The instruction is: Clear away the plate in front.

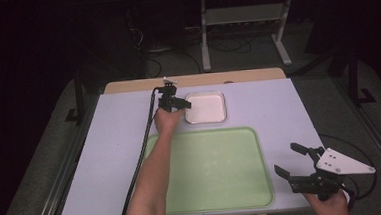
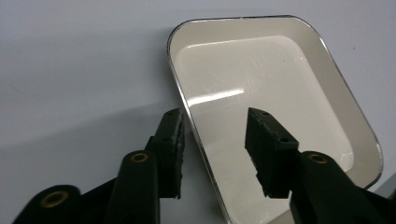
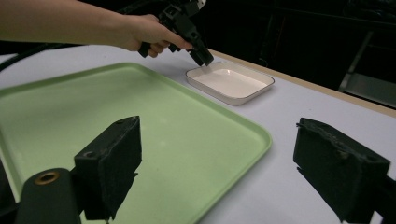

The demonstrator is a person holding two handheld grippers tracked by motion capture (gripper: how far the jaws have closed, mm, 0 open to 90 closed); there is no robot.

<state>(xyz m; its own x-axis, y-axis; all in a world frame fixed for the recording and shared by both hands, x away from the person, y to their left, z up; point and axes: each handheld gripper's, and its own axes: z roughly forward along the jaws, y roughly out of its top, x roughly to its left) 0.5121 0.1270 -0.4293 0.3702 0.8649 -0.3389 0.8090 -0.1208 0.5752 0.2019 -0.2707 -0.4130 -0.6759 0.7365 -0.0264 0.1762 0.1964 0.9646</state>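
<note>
Left gripper [image 2: 214, 140]: open, jaws astride the near-left rim of the white dish [image 2: 289, 79], one jaw outside, one over the inside; not closed on it yet.
White dish: on the table [image 1: 278, 107], just beyond the green tray [image 1: 217, 171].
Right gripper [image 1: 293, 160]: wide open, empty, well apart from dish.
Nearer hand: left.
</note>
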